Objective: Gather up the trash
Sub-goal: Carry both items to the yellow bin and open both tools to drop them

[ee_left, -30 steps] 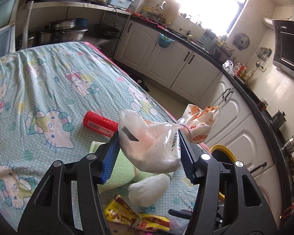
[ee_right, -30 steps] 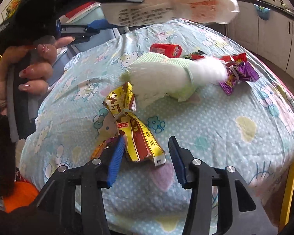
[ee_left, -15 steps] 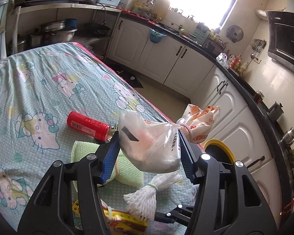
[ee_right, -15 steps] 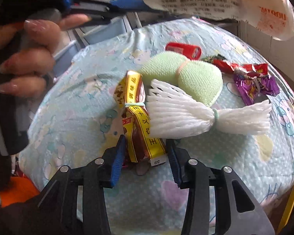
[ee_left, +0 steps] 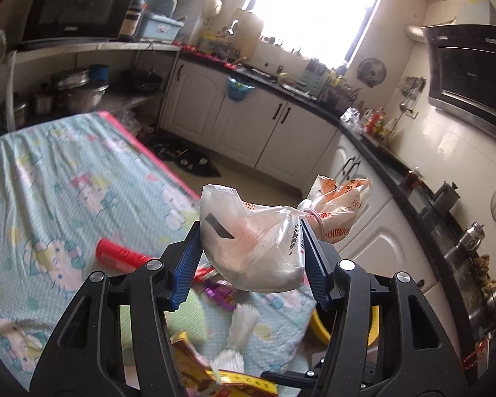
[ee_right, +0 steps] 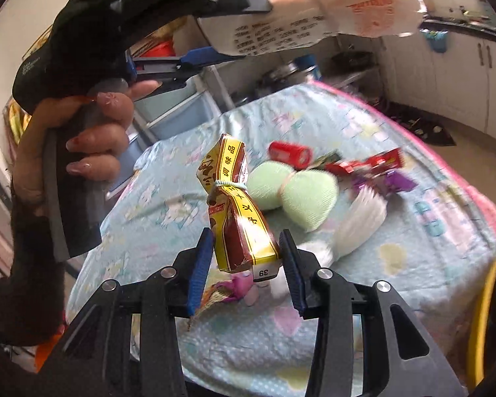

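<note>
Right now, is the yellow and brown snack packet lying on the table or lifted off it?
Lifted. The yellow and brown snack packet stands tilted between the right claw's blue pads, above the tablecloth.

Clear plastic bag (ee_left: 254, 248), knotted with a band and printed orange at its neck, held aloft. Yellow-brown seasoning packet (ee_right: 238, 208), banded at its waist, lifted upright. On the bench cloth: red tube (ee_right: 289, 154), green sponge pair (ee_right: 294, 190), white foam net (ee_right: 357, 221), red wrapper (ee_right: 367, 163), purple wrapper (ee_right: 390, 182).
</note>
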### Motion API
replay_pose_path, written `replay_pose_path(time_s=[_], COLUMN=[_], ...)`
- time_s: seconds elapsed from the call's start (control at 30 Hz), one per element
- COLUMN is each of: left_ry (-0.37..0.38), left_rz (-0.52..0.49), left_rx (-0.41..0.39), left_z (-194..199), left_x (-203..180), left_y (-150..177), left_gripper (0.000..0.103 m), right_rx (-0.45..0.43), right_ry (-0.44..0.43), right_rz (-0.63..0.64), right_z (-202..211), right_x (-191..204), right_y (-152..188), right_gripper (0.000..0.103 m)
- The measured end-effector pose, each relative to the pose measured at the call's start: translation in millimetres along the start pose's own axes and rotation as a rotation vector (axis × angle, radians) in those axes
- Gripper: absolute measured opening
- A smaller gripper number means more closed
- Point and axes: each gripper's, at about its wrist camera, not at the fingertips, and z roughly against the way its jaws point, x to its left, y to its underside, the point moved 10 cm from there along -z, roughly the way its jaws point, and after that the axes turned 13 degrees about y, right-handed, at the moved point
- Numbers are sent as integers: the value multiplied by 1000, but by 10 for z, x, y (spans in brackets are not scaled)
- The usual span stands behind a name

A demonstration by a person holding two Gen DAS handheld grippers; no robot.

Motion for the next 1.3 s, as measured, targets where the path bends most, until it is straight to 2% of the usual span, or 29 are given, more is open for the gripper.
replay_pose_path(time_s=[0.2, 0.37, 0.53, 0.73, 0.93, 1.1, 1.3], left_ry=[38, 75, 118, 154, 169, 163, 133], left_rz=[-34, -46, -67, -95, -125, -154, -195], left_rx=[8, 28, 59, 99, 147, 195, 259], left_z=[-188, -402, -649, -973, -1253, -1459, -1700], left_x=[-279, -489, -718, -1002, -1224, -1354, -1409], left_y=[-79, -53, 7, 131, 317, 530, 818], left_gripper=[49, 49, 49, 49, 49, 49, 49], right_rx=[-50, -91, -133, -163, -158, -144, -72], right_ry=[101, 219, 365, 551, 717, 792, 878], right_rz=[-87, -186, -272, -366, -457, -534, -543], right_z=[275, 578, 924, 1334, 1582, 1680, 1578], right_x=[-462, -1011, -1546, -2166, -2631, -2884, -3034], right_y=[-90, -93, -41, 189, 487, 701, 914], right_gripper=[39, 39, 39, 39, 39, 39, 40])
